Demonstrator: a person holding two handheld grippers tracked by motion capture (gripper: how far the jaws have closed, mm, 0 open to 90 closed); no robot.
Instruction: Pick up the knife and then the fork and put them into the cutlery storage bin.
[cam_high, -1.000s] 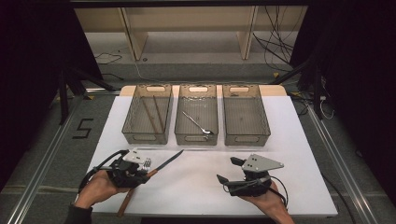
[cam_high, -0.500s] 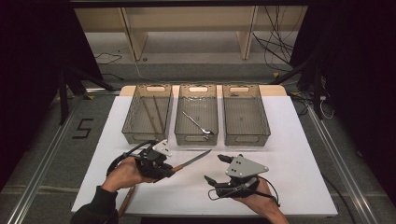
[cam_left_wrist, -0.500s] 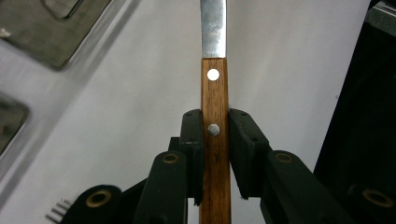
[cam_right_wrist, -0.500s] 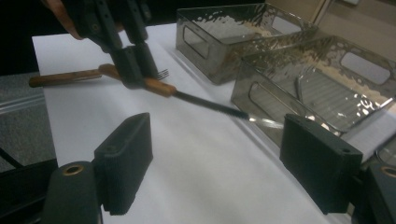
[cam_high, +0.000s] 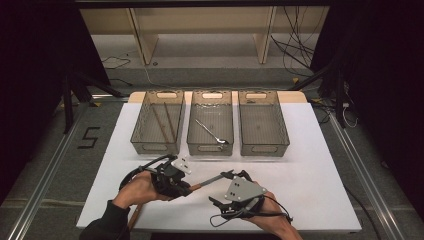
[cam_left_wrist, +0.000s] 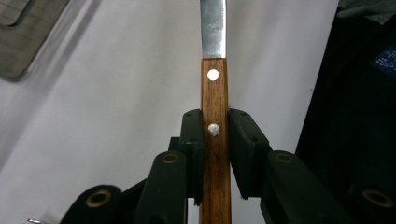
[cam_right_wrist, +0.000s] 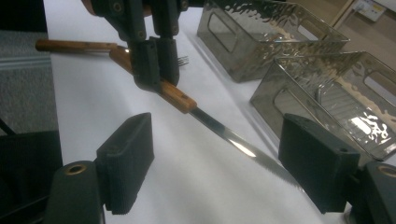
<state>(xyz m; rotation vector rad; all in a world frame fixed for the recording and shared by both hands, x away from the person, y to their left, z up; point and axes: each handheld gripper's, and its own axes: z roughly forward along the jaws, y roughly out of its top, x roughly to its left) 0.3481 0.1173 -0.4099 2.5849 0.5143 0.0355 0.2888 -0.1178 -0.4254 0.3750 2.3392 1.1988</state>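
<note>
Left gripper (cam_high: 192, 187) clamped on wooden handle of knife (cam_high: 210, 180), blade pointing toward 3 o'clock. Right gripper (cam_right_wrist: 219, 154) wide open, empty, blade lying between its jaws, above white surface (cam_high: 310, 170).

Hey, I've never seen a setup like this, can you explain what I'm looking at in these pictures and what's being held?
A person sits at a white table holding a hand-operated claw in each hand. One picture looks down from above; the other two come from small cameras riding on each claw.

At the far side stand three clear plastic bins: the left bin holds chopsticks, the middle bin a spoon, and the right bin looks empty.

The left claw is shut on the wooden handle of a knife, its blade pointing toward the right claw. That one is open, jaws wide on either side of the blade, not touching it. It looks like a handover may be coming.
</note>
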